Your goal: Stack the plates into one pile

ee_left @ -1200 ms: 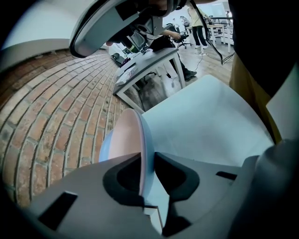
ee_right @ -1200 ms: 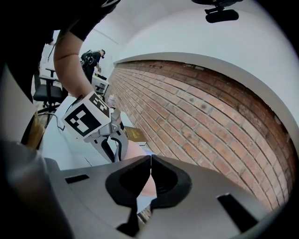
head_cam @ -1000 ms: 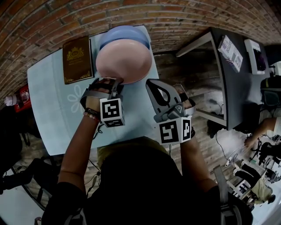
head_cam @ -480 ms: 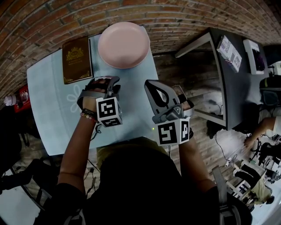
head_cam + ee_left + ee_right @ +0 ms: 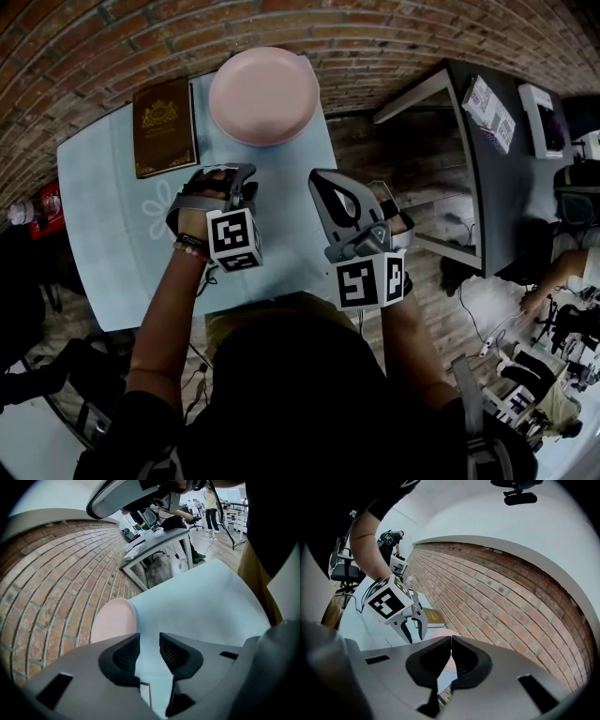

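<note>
pink plate (image 5: 263, 96) right of the book (image 5: 165, 127) looks stiff, slick & chippable, so pinch its rim; left gripper (image 5: 149, 645) jaws have just been opening w/ nothing between, right gripper (image 5: 451, 649) closed tight, empty.

Grey handheld grippers, marker cubes, a beaded wrist.
The left gripper (image 5: 149, 643) and right gripper (image 5: 451, 649) are moulded grey with black ribbed pads. A white cube (image 5: 232, 239) with black square markers sits behind each one's jaws, and a beaded bracelet (image 5: 192, 245) behind the left cube.

Office-type workspace: brick wall (image 5: 394, 37), dark desk (image 5: 487, 169), swivel chair (image 5: 344, 573).
</note>
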A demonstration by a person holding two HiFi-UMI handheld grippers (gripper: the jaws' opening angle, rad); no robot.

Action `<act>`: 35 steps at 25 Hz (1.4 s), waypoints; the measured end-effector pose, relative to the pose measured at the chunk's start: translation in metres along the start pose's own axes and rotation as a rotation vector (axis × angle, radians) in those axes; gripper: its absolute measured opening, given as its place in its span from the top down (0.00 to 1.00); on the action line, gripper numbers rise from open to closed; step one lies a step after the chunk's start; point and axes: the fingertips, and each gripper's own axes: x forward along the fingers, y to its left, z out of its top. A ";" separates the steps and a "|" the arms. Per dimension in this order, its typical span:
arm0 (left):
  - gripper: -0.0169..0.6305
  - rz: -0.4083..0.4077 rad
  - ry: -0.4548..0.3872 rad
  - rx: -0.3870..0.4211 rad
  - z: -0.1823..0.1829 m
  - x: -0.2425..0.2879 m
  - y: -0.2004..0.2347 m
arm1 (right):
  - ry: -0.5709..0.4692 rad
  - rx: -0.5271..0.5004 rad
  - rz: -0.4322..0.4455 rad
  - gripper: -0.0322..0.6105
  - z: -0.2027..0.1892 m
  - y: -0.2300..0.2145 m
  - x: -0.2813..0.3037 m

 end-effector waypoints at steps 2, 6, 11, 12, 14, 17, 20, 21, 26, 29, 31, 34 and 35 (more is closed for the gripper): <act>0.76 0.005 0.007 -0.002 -0.002 0.002 -0.002 | -0.001 0.000 0.000 0.90 0.000 0.000 -0.001; 0.76 0.011 0.008 -0.038 0.001 0.002 -0.002 | -0.001 -0.001 0.004 0.90 0.000 0.002 -0.004; 0.76 0.002 0.011 -0.067 0.003 0.000 -0.005 | -0.006 0.000 0.006 0.90 0.000 0.003 -0.006; 0.76 0.005 0.010 -0.075 0.003 0.000 -0.004 | -0.007 0.000 0.007 0.90 -0.001 0.003 -0.006; 0.76 0.013 0.013 -0.083 0.002 -0.001 -0.003 | -0.007 0.002 0.005 0.90 -0.002 0.003 -0.007; 0.76 0.024 0.025 -0.074 -0.002 -0.003 -0.001 | -0.009 0.005 0.003 0.90 -0.004 0.003 -0.007; 0.76 0.045 0.024 -0.094 0.001 -0.013 0.006 | -0.019 0.017 -0.001 0.90 -0.001 -0.001 -0.010; 0.76 0.054 0.019 -0.107 0.003 -0.017 0.009 | -0.023 0.025 -0.004 0.90 0.000 -0.003 -0.011; 0.76 0.130 -0.016 -0.163 0.006 -0.051 0.035 | -0.050 0.032 -0.018 0.90 0.016 -0.007 -0.009; 0.76 0.186 -0.060 -0.208 0.007 -0.079 0.053 | -0.070 0.027 -0.030 0.90 0.031 -0.008 -0.009; 0.76 0.219 -0.099 -0.255 0.007 -0.099 0.065 | -0.088 0.043 -0.041 0.90 0.042 -0.010 -0.011; 0.76 0.264 -0.155 -0.298 0.008 -0.128 0.082 | -0.106 0.070 -0.052 0.90 0.058 -0.013 -0.013; 0.76 0.280 -0.176 -0.303 0.009 -0.138 0.088 | -0.107 0.074 -0.052 0.90 0.063 -0.014 -0.013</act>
